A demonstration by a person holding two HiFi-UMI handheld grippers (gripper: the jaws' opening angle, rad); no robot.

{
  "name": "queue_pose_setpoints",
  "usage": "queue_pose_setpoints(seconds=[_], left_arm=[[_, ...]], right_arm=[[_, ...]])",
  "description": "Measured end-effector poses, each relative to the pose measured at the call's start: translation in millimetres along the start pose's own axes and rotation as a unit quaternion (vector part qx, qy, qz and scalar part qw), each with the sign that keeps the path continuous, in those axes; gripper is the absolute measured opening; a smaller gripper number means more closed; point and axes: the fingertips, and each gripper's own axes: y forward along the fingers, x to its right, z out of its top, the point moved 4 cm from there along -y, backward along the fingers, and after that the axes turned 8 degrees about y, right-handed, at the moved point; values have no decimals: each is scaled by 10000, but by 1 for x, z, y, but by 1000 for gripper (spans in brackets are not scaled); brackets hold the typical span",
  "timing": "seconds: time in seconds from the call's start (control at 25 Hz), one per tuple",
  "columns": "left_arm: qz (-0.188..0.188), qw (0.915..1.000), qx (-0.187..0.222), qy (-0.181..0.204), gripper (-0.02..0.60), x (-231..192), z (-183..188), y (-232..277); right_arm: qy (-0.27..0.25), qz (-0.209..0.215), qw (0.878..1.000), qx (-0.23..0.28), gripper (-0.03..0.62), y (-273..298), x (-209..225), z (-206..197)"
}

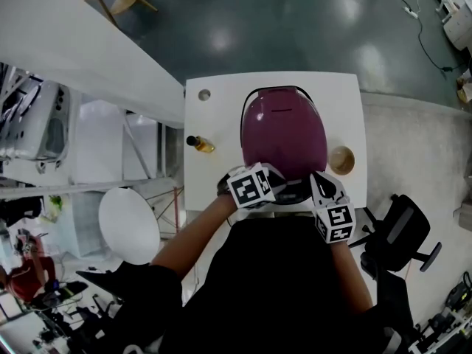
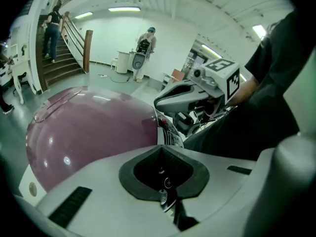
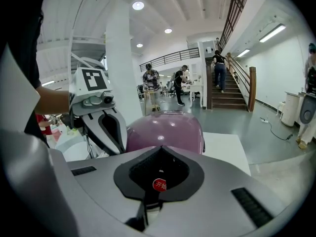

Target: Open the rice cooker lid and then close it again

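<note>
The purple rice cooker [image 1: 284,127] stands on the white table [image 1: 214,116] with its lid down. Both grippers sit at its near front edge. My left gripper [image 1: 284,192] is shut and empty, its tip over the cooker's front panel [image 2: 168,135], with the purple lid [image 2: 89,132] to its left. My right gripper [image 1: 322,186] is shut too, with nothing between its jaws. In the right gripper view a red button [image 3: 159,184] shows through the notch in the closed jaws, and the cooker [image 3: 165,130] rises just beyond. Whether either tip touches the cooker, I cannot tell.
A small bottle of amber liquid [image 1: 200,144] lies left of the cooker and a round wooden bowl [image 1: 341,160] sits to its right. A black chair [image 1: 402,231] stands by the table's right corner and a white round stool [image 1: 129,223] at its left. People move about far behind.
</note>
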Motion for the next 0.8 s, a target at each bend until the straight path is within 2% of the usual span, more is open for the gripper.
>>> queue_pose_setpoints(seconds=[0.08, 0.16, 0.24, 0.28, 0.4, 0.48, 0.56, 0.8], left_arm=[[121, 9999, 106, -28, 3, 1, -3, -2], [168, 9976, 579, -340, 3, -1, -2, -11], [242, 9881, 1308, -778, 3, 0, 6, -28], [367, 9832, 1563, -863, 3, 3, 8, -38], [852, 9726, 1995, -832, 3, 18, 7, -61], [1084, 9593, 2422, -970, 3, 30, 4, -71], [1387, 9411, 2875, -1118, 3, 44, 0, -81], [2361, 8848, 3772, -1380, 3, 89, -16, -97]], right_arm=[[-29, 11, 10000, 8, 0, -2, -2, 1], [-74, 2, 10000, 47, 0, -5, -3, 3], [-95, -32, 9999, 97, 0, -10, -3, 4], [-79, -52, 9999, 115, 0, -14, -4, 4], [229, -74, 9995, 207, 0, -35, -10, 2], [607, -68, 9977, 302, 0, -52, -14, 1], [886, -112, 9953, 362, 0, -69, -18, -3], [786, -463, 9947, 466, 0, -111, -27, -5]])
